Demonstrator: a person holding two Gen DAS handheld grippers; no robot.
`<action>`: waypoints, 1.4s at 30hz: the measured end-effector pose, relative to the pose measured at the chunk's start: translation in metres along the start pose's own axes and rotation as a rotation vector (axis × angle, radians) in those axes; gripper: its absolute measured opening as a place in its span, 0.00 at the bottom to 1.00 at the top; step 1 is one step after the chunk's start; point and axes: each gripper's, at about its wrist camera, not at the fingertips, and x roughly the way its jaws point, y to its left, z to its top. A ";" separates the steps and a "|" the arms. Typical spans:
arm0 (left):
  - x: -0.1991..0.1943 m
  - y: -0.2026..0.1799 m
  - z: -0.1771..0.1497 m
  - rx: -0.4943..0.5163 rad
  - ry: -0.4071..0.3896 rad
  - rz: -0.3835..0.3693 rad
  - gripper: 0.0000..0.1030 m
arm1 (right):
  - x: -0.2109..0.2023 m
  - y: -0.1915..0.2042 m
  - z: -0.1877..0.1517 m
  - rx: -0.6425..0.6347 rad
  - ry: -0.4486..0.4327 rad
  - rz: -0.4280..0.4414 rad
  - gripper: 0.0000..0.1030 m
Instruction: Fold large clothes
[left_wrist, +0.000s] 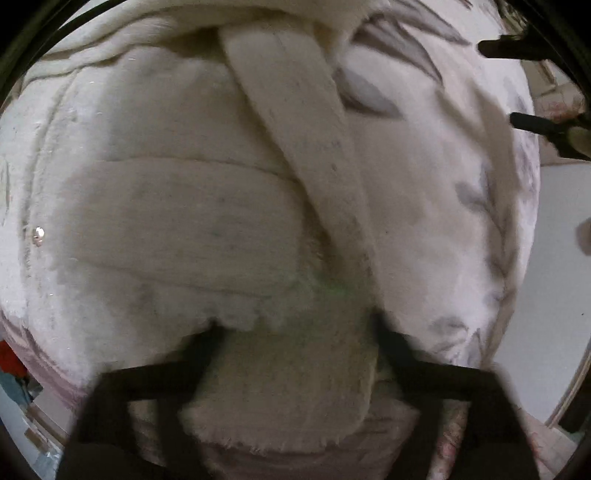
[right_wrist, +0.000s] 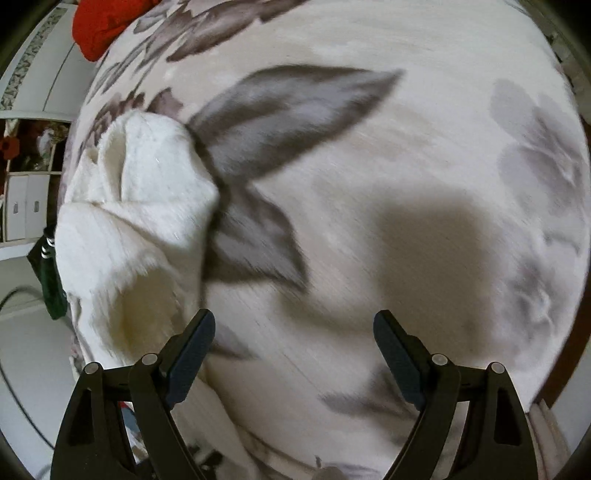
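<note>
Between left gripper (left_wrist: 295, 332) jaws, fluffy garment (left_wrist: 184, 229).

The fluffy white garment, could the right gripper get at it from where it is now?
Probably yes. The right gripper is open and empty above the floral bedspread, and the fluffy white garment lies just to its left with nothing between them.

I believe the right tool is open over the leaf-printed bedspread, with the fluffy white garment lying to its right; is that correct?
Not quite: in the right wrist view the fluffy white garment lies to the left of the right tool, not its right. The rest holds: the tool is open, empty, over the leaf-printed bedspread.
</note>
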 end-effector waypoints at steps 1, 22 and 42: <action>0.007 -0.005 -0.002 0.009 -0.004 0.002 0.98 | -0.004 -0.005 -0.006 -0.003 0.001 -0.008 0.87; -0.009 0.000 -0.010 0.051 -0.109 0.172 0.24 | 0.019 0.020 0.021 -0.042 -0.058 0.093 0.87; -0.008 0.000 0.007 0.099 -0.107 0.142 0.23 | 0.082 0.102 0.065 -0.071 -0.052 0.124 0.42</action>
